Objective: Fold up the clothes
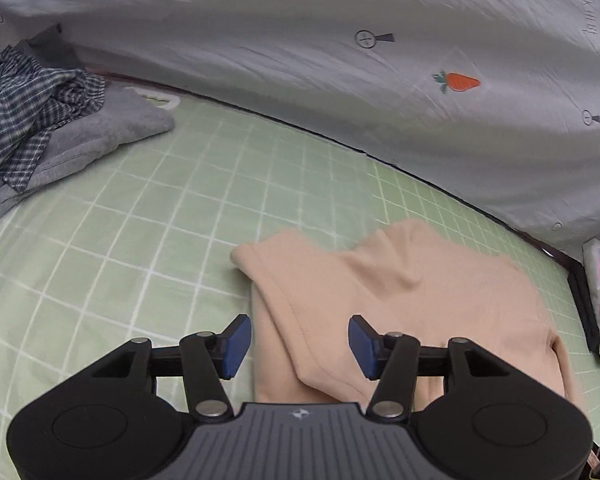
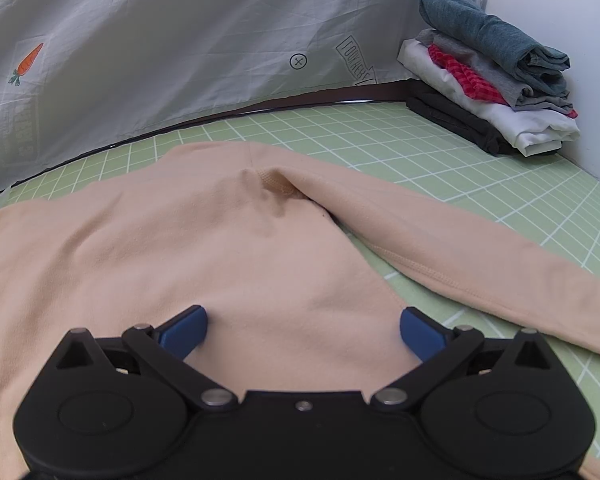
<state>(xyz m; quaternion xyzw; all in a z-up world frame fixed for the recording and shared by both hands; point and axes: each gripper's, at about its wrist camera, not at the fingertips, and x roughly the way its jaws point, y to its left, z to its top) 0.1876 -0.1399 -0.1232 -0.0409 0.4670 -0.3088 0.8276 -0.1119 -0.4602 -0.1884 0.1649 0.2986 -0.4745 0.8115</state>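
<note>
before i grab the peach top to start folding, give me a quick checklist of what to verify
1. Left gripper open: ok, fingers apart, straddling the hemmed edge of the peach top.
2. Right gripper open: ok, fingers spread wide over the top's body.
3. Nothing held yet: ok, no fabric pinched in either.
4. Top lying flat: not ok, creased near the neckline.
5. Long sleeve spread out to the right on the green checked sheet: ok.
6. Folding space free: ok, the folded stack and the loose plaid and grey clothes lie apart from the top.
</note>
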